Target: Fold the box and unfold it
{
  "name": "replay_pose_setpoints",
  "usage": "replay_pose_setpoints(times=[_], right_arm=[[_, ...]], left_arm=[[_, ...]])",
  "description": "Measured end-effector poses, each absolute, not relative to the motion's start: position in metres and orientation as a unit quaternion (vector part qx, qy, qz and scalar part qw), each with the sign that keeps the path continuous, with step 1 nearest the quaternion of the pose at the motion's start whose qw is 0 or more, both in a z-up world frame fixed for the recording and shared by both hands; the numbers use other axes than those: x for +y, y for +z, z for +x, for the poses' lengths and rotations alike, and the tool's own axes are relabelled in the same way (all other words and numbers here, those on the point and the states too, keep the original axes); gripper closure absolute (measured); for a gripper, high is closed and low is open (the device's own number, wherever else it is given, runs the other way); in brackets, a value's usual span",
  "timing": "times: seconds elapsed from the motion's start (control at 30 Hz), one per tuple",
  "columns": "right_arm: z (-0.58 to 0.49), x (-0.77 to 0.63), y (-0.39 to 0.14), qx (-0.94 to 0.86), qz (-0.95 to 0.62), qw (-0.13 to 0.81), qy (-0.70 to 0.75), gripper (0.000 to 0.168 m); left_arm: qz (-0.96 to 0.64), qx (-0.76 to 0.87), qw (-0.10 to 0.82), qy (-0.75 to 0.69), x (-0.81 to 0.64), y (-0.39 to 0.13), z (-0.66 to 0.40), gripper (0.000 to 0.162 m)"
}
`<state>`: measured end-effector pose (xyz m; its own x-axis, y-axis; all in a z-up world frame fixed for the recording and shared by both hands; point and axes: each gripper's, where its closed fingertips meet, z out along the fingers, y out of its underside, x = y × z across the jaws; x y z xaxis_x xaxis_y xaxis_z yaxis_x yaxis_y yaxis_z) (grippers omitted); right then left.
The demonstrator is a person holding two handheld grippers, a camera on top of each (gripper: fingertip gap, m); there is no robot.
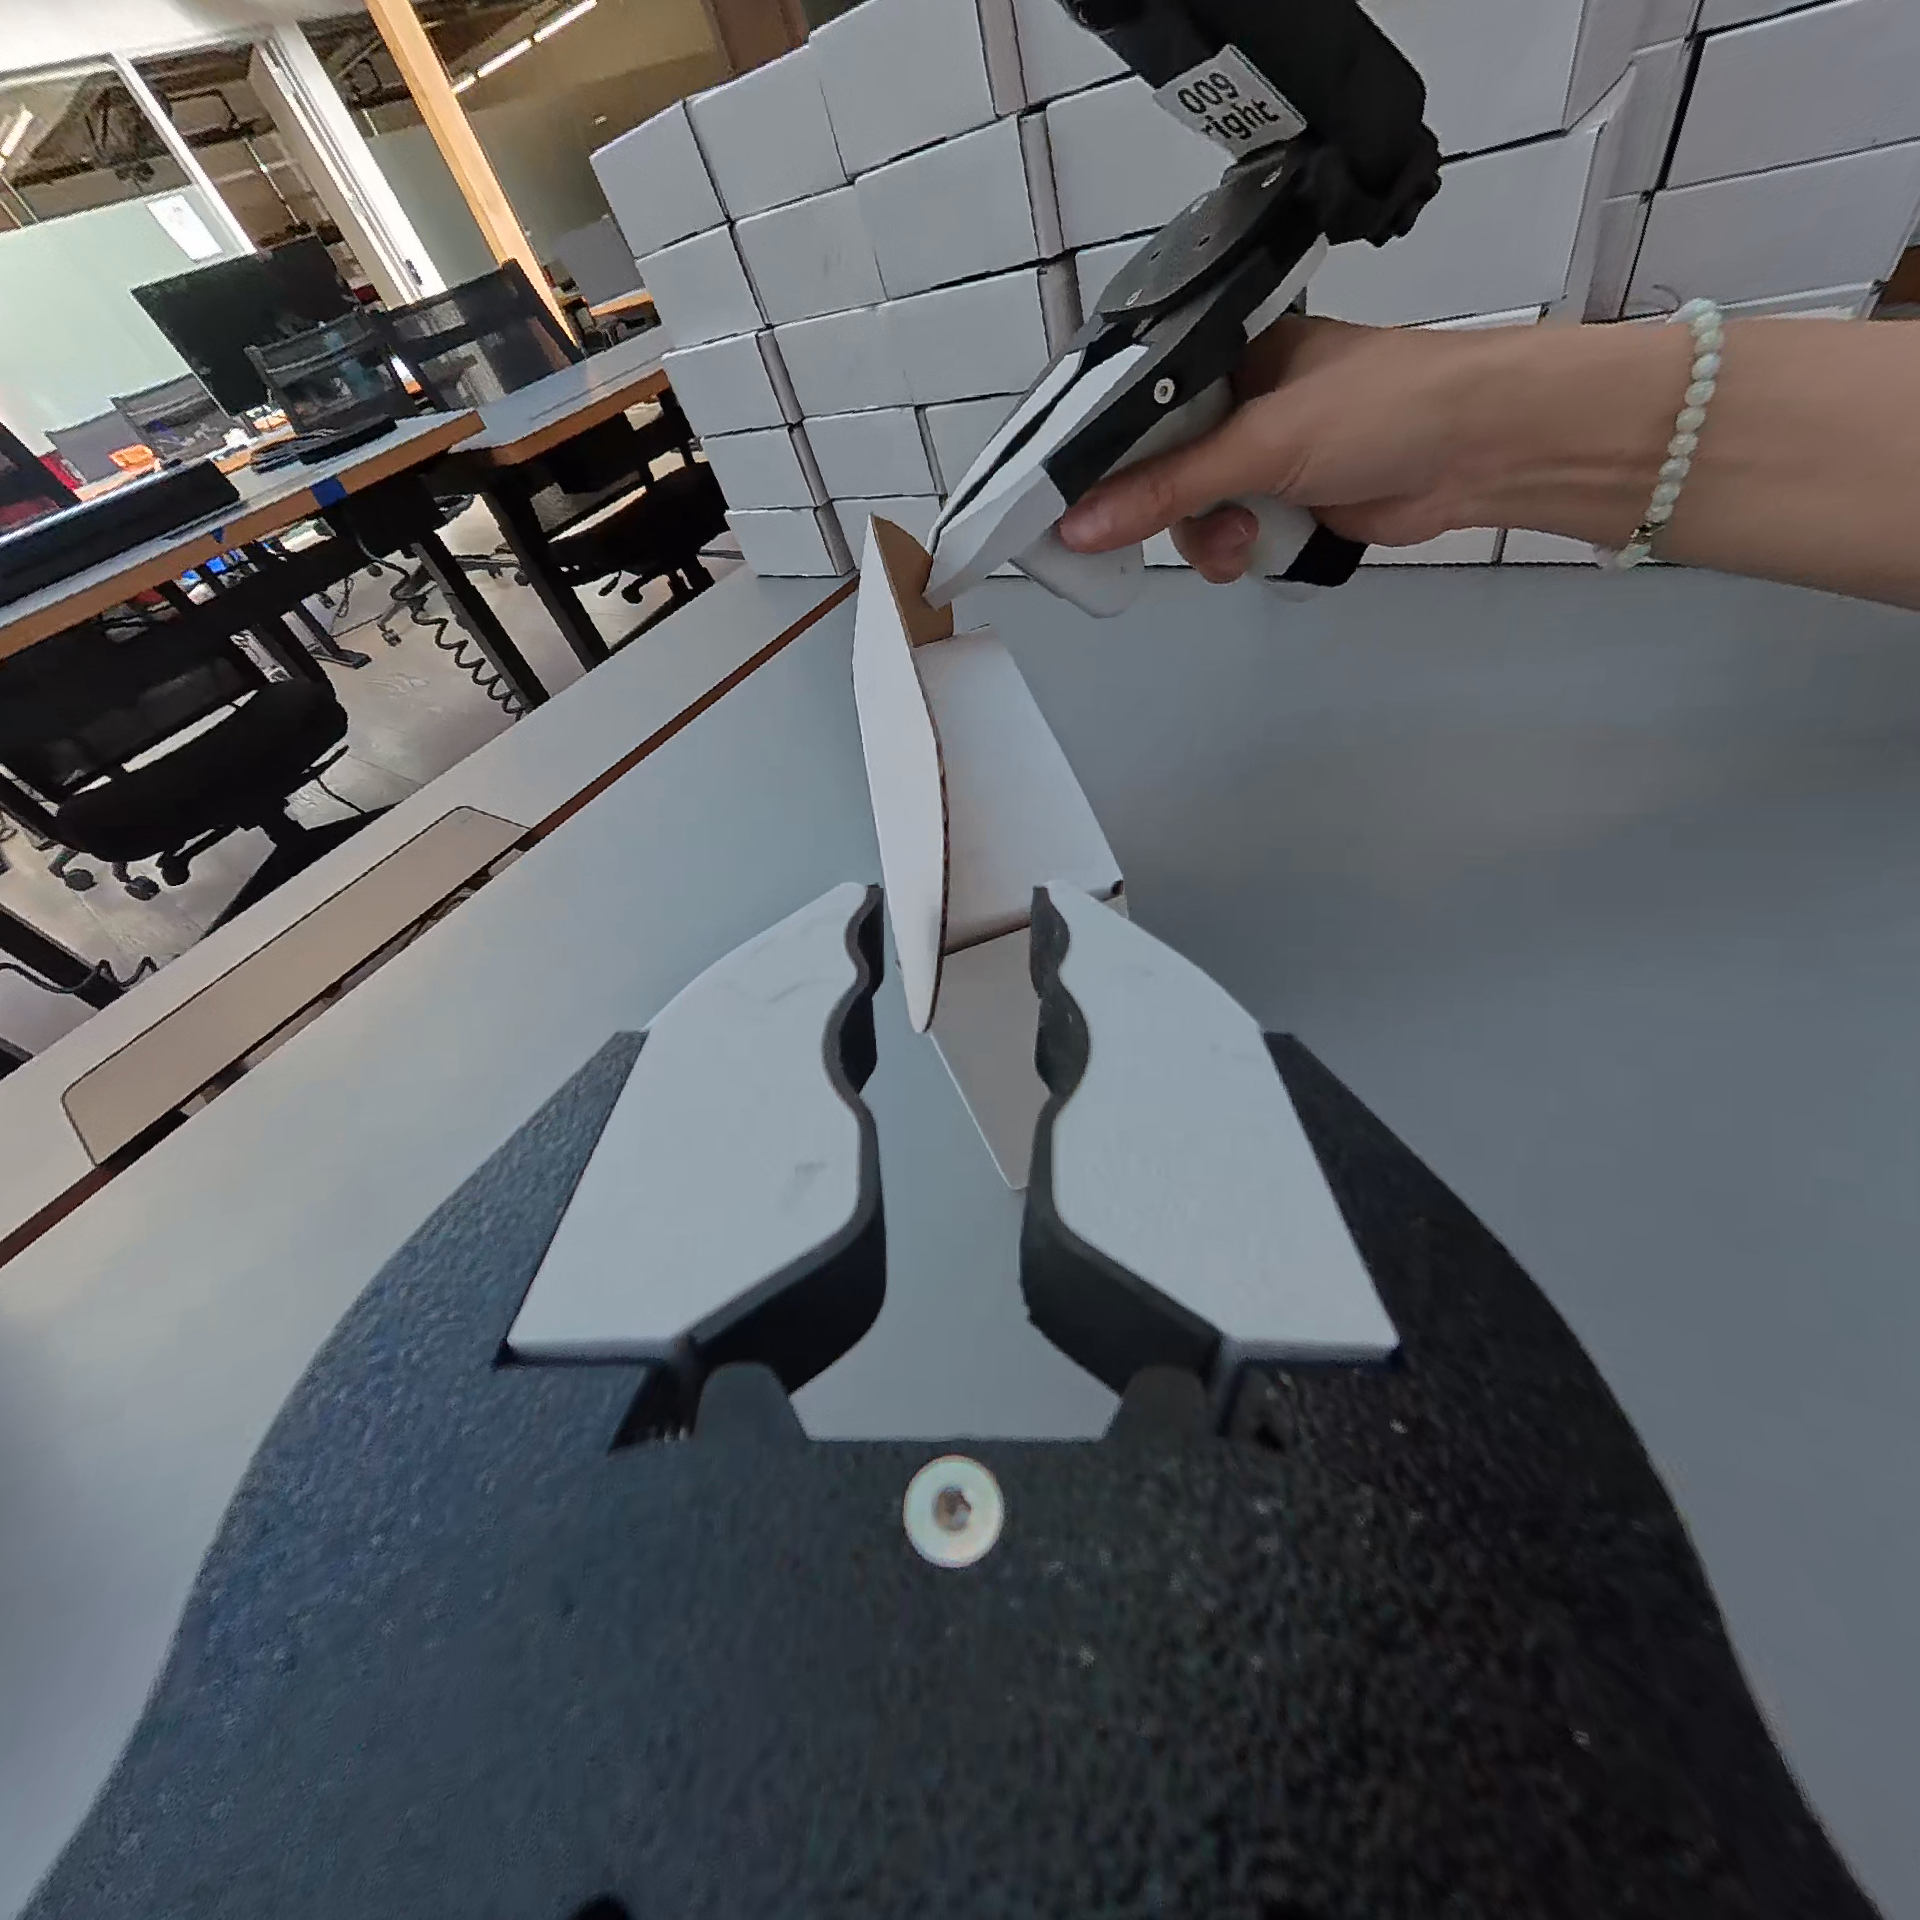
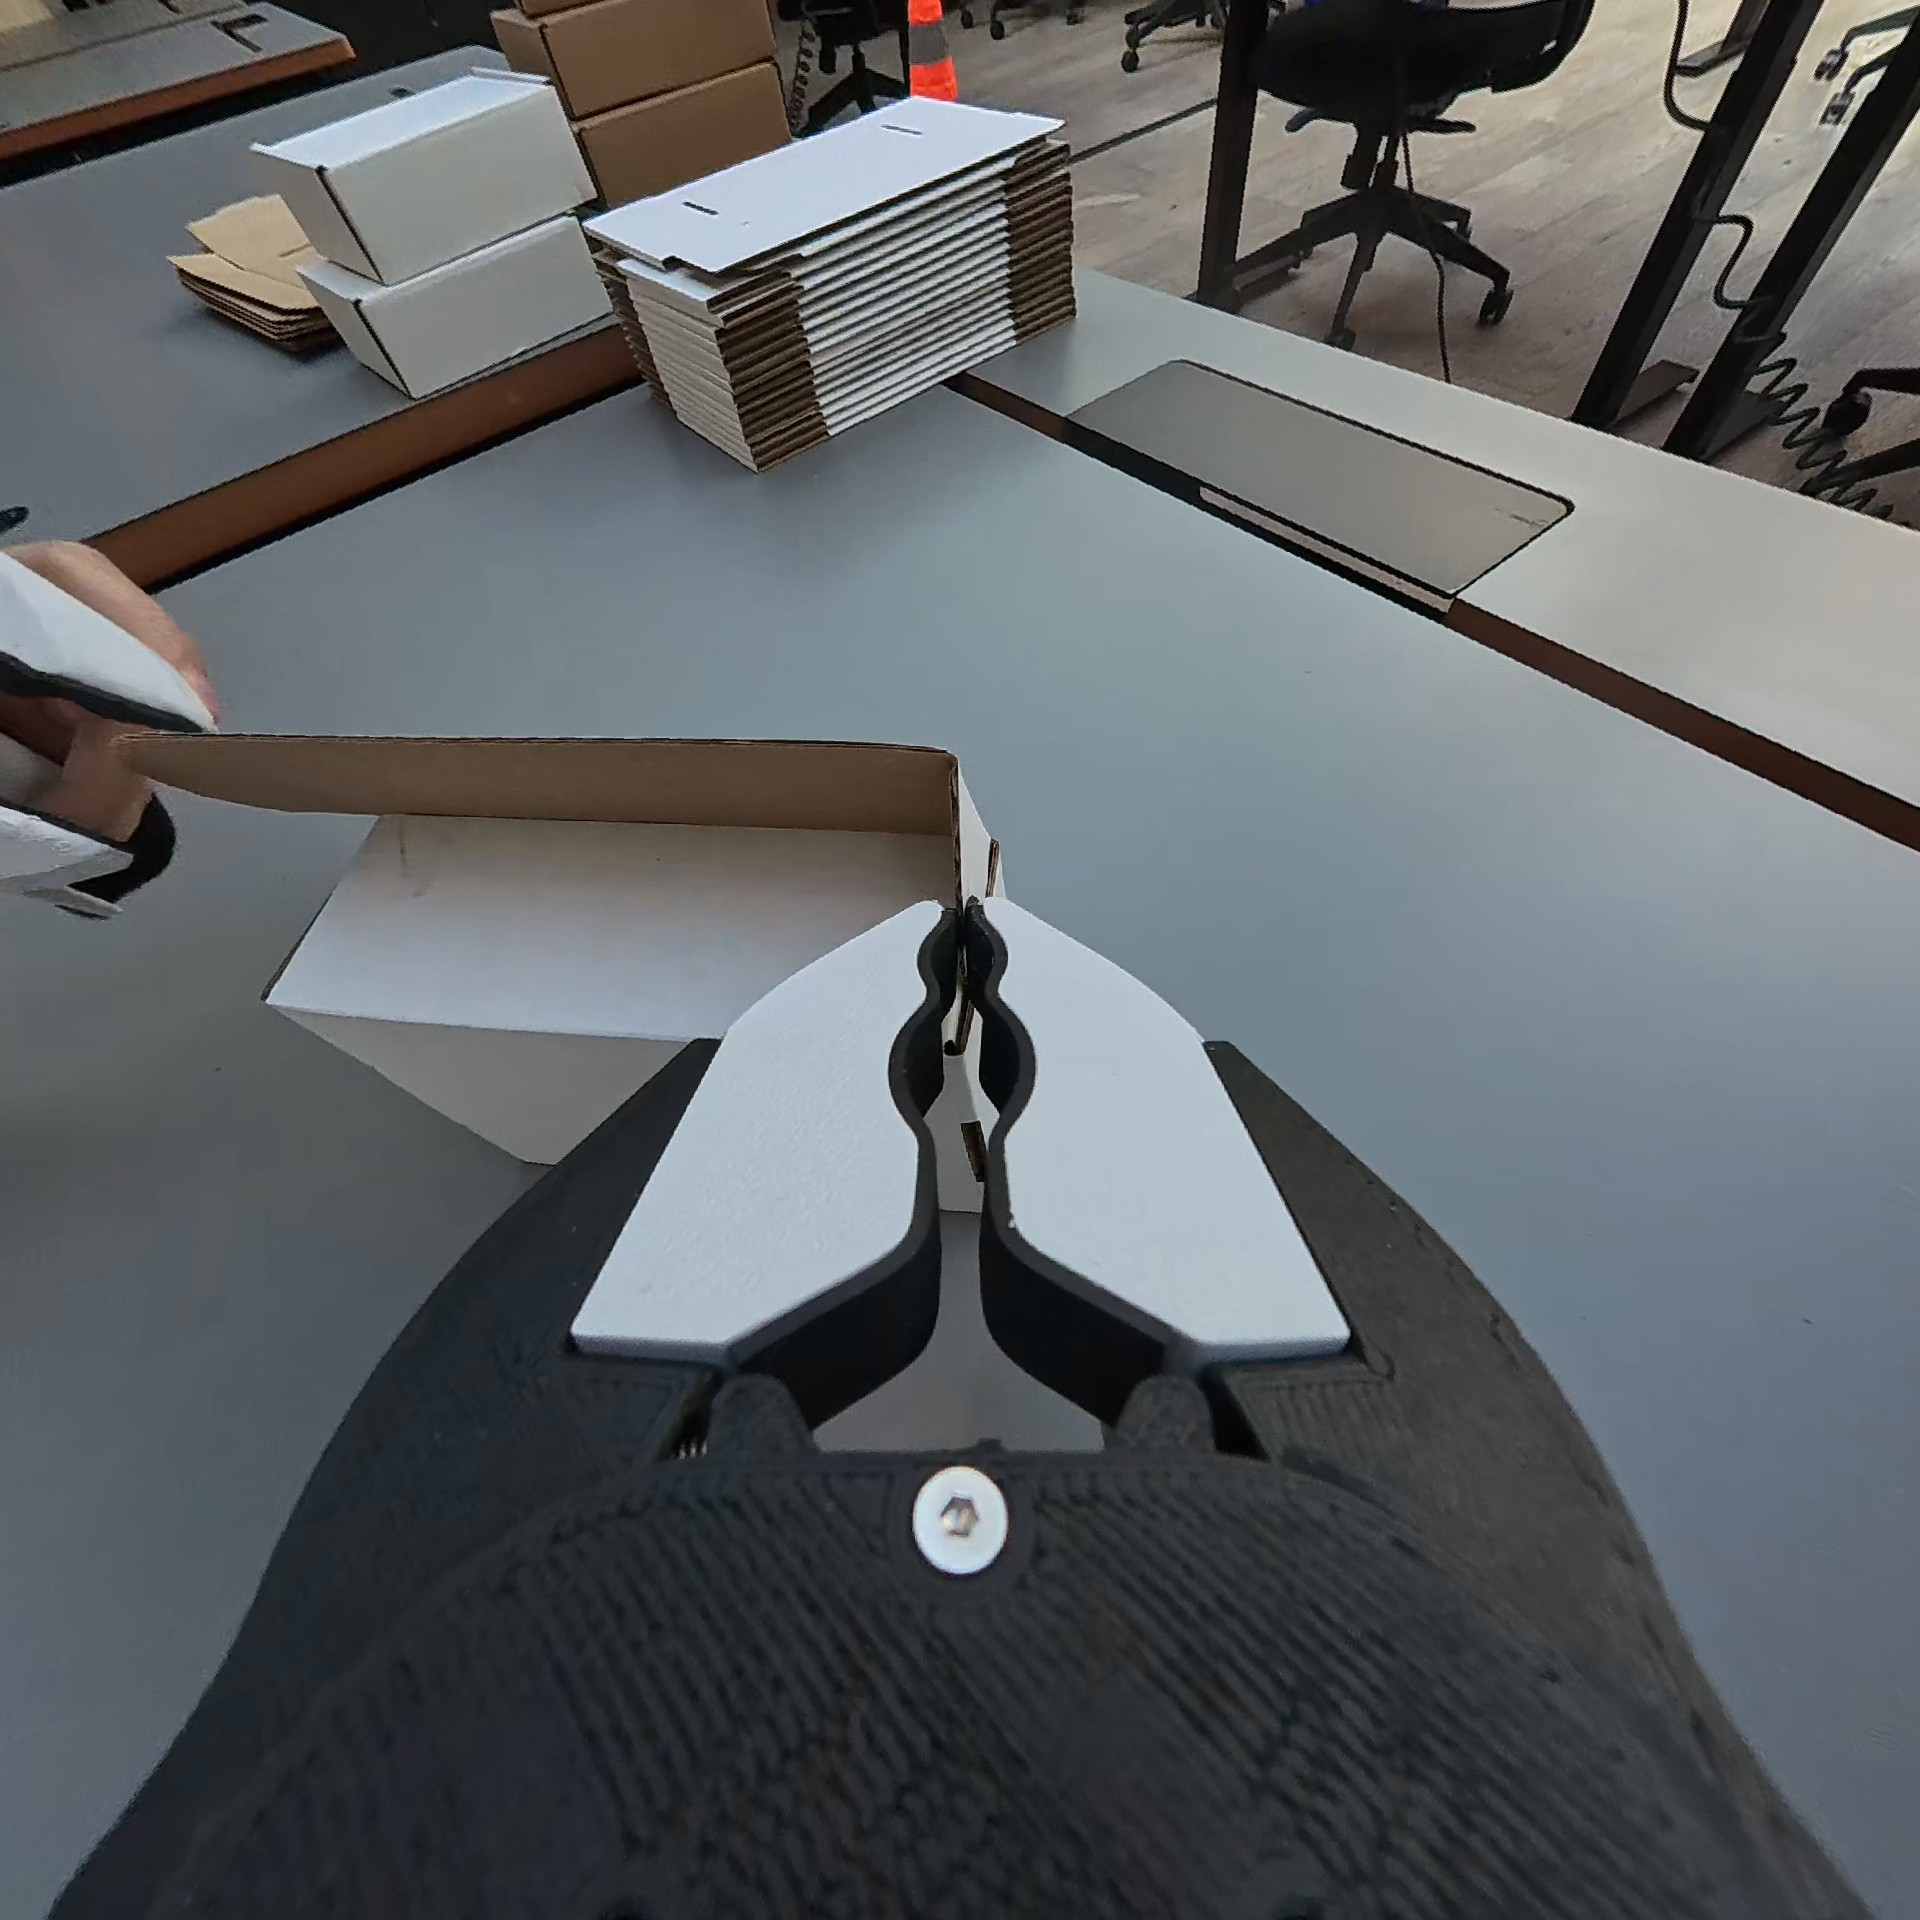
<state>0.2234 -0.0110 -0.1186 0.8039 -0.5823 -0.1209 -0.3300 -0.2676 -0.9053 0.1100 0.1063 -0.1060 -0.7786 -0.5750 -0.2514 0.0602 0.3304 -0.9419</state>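
A white cardboard box point(image 2: 582, 935) with a brown inside lies on the grey table point(image 2: 1247, 831). Its long lid point(image 2: 540, 779) stands up on edge; in the left wrist view the lid point(image 1: 904, 790) rises in front of me. My left gripper point(image 1: 956, 914) is open, with the lid's near end between its fingers and no visible grip on it; it also shows at the left edge of the right wrist view point(image 2: 177, 774). My right gripper point(image 2: 961, 914) is shut on the small end flap at the lid's other end. It also shows in the left wrist view point(image 1: 935, 582), held by a hand.
A wall of stacked white boxes point(image 1: 935, 260) stands at the table's back. A pile of flat box blanks point(image 2: 852, 291), two folded white boxes point(image 2: 436, 208) and brown boxes point(image 2: 665, 94) lie beyond. Office chairs and desks stand past the table's edge point(image 1: 623, 748).
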Motion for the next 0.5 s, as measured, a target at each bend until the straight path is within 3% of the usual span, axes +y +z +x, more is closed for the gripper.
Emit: replay_pose_setpoints(times=[0.13, 0.5], right_arm=[[0.223, -0.012, -0.119, 0.294, -0.787, 0.528, -0.124, 0.167], [0.208, -0.005, -0.118, 0.314, -0.759, 0.539, -0.186, 0.165]], left_arm=[[-0.187, 0.748, 0.312, -0.556, 0.106, -0.105, 0.114, 0.16], [-0.442, 0.659, 0.301, -0.529, 0.139, -0.11, 0.155, 0.161]])
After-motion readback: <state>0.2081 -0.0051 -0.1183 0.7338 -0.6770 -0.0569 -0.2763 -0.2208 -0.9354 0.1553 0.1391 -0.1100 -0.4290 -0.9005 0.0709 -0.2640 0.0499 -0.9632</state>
